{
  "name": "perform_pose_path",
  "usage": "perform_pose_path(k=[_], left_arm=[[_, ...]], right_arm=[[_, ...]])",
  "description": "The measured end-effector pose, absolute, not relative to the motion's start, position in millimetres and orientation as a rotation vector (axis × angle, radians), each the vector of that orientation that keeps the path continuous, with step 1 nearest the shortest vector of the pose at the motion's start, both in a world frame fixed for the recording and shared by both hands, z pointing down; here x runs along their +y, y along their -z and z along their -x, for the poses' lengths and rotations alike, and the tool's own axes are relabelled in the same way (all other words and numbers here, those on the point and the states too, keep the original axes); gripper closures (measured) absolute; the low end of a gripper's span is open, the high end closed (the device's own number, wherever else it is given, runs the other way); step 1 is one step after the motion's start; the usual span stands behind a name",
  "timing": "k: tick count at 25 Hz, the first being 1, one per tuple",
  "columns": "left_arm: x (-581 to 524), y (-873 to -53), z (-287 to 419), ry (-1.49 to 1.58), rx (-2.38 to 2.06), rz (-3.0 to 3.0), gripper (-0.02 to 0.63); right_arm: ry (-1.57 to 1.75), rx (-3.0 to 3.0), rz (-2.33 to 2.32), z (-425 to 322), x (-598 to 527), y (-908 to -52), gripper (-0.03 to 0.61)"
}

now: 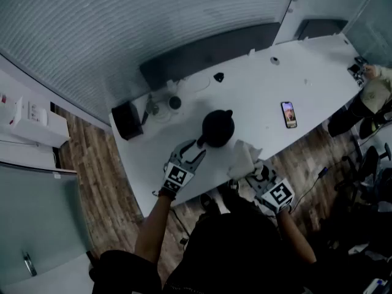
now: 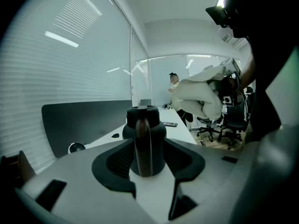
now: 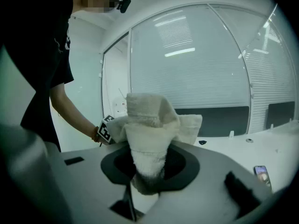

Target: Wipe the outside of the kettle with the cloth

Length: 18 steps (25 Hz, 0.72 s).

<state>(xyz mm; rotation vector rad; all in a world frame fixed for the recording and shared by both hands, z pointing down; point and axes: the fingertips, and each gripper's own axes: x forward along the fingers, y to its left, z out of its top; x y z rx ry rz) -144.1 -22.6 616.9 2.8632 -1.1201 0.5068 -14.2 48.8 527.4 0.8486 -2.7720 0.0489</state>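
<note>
**Kettle.** The kettle (image 1: pixel 217 127) is standing upright on the white table (image 1: pixel 263 90), near the edge closest to the person. Its handle (image 2: pixel 144 143) is being straddled by the left gripper (image 1: pixel 192 151). The jaws are being held wide apart, with a gap showing on each side of the handle, so nothing is being clamped. The body is black, hard and smooth, and is being judged rigid and probably slippery under a pad. Its weight cannot be judged, because the contents are hidden. The handle is being treated as the proper place to take hold, as it is narrow enough to fit between the jaws and leaves the outer wall free for wiping.

**Cloth.** The cloth (image 3: pixel 149 125) is being pinched by the right gripper (image 3: pixel 149 169). The jaws are closed on its bunched lower part and the loose folds are spreading above them. In the head view the cloth is just beside the kettle, on its right. It is being judged light, thick and soft, and likely to mould itself to a curved wall.

**Surface.** The tabletop looks smooth, so an unbraced kettle is expected to slide when it is pushed sideways. A phone (image 1: pixel 288 114) is lying well apart from the kettle.

**Room.** An office is being shown, with slatted blinds (image 1: pixel 122 17) behind glass, a wood floor (image 1: pixel 104 164) and office chairs (image 2: pixel 229 122). Another person (image 1: pixel 373 90) is at the table's far end.
</note>
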Motion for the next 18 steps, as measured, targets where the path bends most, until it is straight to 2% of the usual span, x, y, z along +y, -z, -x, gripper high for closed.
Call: perform_pose_path(k=[3,6,8,18], left_arm=[[-4,-621,146,-0.556,-1.098,-2.82,0.434],[-14,-620,147,-0.545,-1.155,-2.803,0.436],[-16,-620,150,-0.529,-1.182,-2.769,0.497],[7,-620,133,-0.568,-1.41,-2.508,0.502]], right_arm=[[-0.242,-2.7,-0.826,25,69,-536,0.485],[-0.264,-2.663,-0.802,31,64,-545,0.485],[-0.289,-2.643,-0.814,36,58,-553,0.485],[-0.36,-2.483,-0.952,72,19,-584,0.485]])
